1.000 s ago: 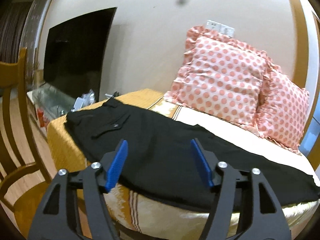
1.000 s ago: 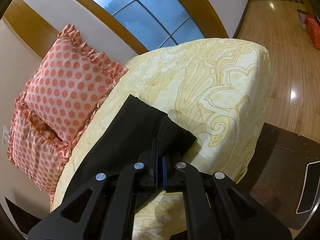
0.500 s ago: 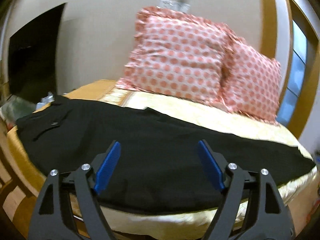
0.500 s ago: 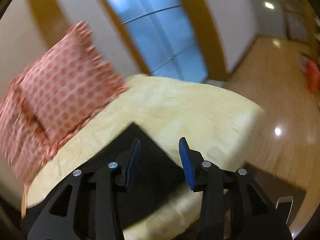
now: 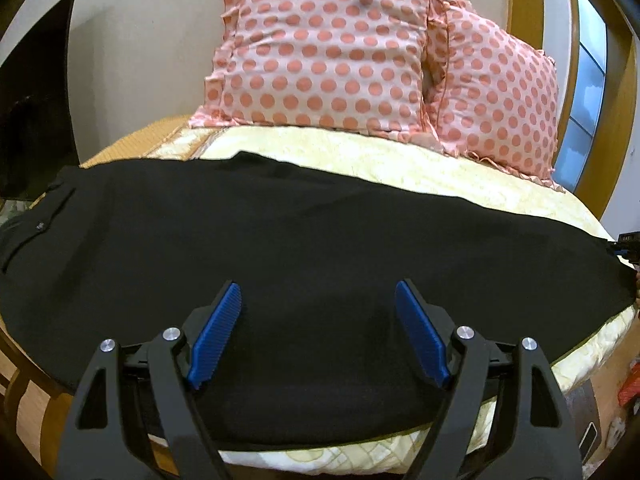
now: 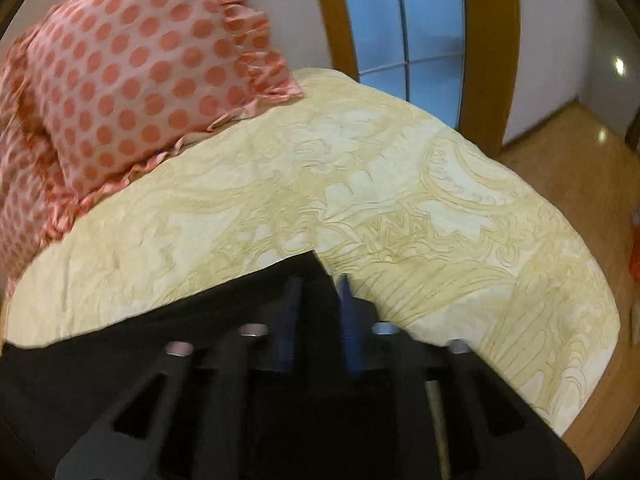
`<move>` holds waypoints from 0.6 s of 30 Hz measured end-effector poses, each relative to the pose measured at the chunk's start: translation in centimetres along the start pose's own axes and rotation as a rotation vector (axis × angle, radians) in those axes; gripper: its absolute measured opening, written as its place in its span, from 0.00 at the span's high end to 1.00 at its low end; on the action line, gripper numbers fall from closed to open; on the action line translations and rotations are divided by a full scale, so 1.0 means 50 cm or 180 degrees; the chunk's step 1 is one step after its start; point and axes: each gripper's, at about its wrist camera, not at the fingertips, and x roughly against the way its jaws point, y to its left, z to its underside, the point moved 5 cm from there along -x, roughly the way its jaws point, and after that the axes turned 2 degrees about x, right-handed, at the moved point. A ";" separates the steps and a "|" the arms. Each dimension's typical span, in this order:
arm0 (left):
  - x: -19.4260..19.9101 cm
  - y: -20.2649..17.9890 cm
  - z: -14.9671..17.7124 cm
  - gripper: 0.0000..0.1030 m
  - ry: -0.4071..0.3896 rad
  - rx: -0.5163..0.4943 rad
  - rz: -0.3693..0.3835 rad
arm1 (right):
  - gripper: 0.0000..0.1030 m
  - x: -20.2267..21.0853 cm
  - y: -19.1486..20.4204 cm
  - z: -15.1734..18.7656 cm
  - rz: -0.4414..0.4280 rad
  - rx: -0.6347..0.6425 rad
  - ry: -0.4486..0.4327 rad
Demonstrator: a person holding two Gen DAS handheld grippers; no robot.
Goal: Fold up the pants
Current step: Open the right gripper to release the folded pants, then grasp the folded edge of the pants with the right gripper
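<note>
Black pants (image 5: 320, 232) lie flat across the yellow bed, waist and pocket at the left, leg ends at the right. My left gripper (image 5: 318, 304) hovers over their middle near the front edge, open, with nothing between its blue pads. In the right wrist view the leg end (image 6: 200, 320) shows as a black corner on the bedspread. My right gripper (image 6: 316, 292) is at that corner, blurred, its jaws closing to a narrow gap with the black cloth between them. That gripper also peeks in at the far right of the left wrist view, as the right gripper (image 5: 626, 242).
Two pink dotted pillows (image 5: 320, 52) lean on the wall behind the pants; one pillow (image 6: 132, 72) fills the upper left. Patterned bedspread (image 6: 400, 200) lies bare beyond the leg end. A window (image 6: 420, 20), wooden floor (image 6: 580, 160) and a dark screen (image 5: 32, 120) surround the bed.
The left gripper swung from the waist end towards the pants' middle and opened a little wider. The right gripper let go of the leg end, rolled, and is closing on the hem corner again.
</note>
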 end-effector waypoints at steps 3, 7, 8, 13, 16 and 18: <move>-0.011 0.001 0.002 0.23 0.0053 0.0013 -0.0002 | 0.95 0.024 0.010 -0.007 0.0070 0.0112 -0.0181; -0.018 -0.005 0.002 0.20 0.0052 -0.0015 -0.0023 | 0.96 0.049 0.011 -0.037 0.0000 0.0063 -0.0449; -0.019 -0.007 0.002 0.20 0.0051 -0.0022 -0.0029 | 0.96 0.045 0.013 -0.043 0.0014 0.0080 -0.0439; -0.021 -0.011 0.004 0.19 0.0036 -0.0080 -0.0052 | 0.95 -0.028 0.014 -0.038 0.0168 0.0103 -0.0021; -0.020 -0.013 0.007 0.18 0.0037 -0.0152 -0.0047 | 0.86 -0.009 -0.010 -0.030 0.0219 -0.0079 -0.0009; -0.014 -0.011 0.007 0.18 0.0030 -0.0169 0.0001 | 0.71 0.033 -0.032 -0.021 0.0215 -0.0228 -0.0100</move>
